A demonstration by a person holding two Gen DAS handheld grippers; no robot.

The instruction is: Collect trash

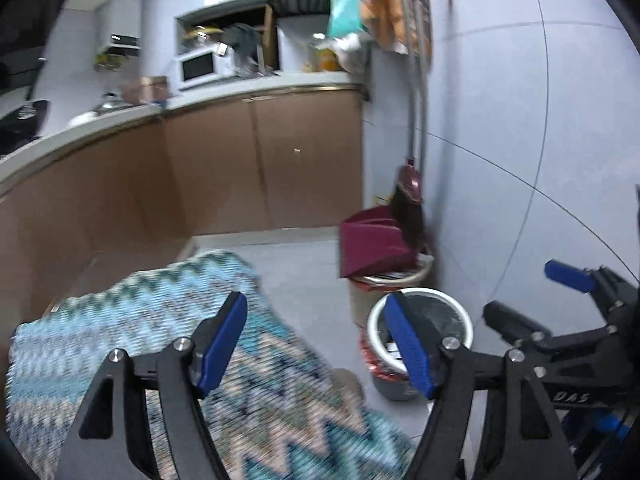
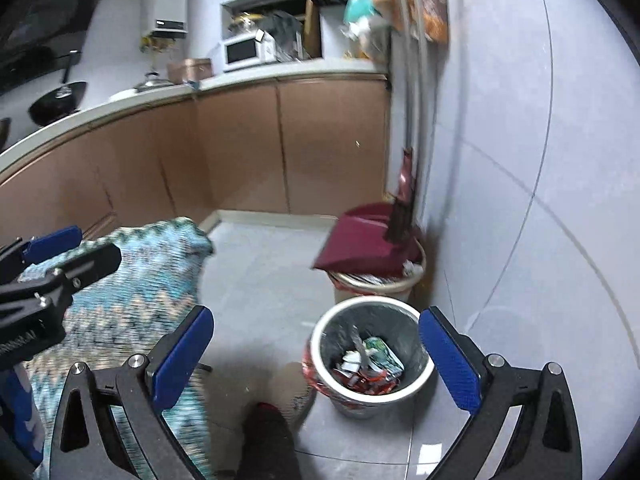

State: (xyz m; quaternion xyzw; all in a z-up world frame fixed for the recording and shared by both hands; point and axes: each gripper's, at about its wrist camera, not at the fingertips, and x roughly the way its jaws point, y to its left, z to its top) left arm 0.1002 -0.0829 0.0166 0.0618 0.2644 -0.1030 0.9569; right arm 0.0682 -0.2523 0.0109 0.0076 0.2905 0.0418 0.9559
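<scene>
A white-rimmed trash bin [image 2: 426, 372] stands on the grey floor near the wall, with wrappers and paper scraps [image 2: 370, 364] inside it. My right gripper [image 2: 316, 350] hangs open above and in front of the bin, nothing between its blue pads. In the left wrist view the same bin [image 1: 460, 314] sits partly behind the right blue finger. My left gripper [image 1: 316, 338] is open and empty over the rug's edge. The right gripper [image 1: 536, 296] shows at the right edge of that view, and the left gripper [image 2: 66, 252] at the left edge of the right wrist view.
A second bin [image 2: 376, 284] behind carries a maroon dustpan [image 2: 360, 240] and a broom [image 2: 404, 200] leaning on the wall. A blue zigzag rug [image 1: 132, 328] covers the floor at left. Brown cabinets [image 1: 256, 160] with a counter and microwave [image 1: 200, 66] stand behind. A dark shoe [image 2: 268, 436] is at the bottom.
</scene>
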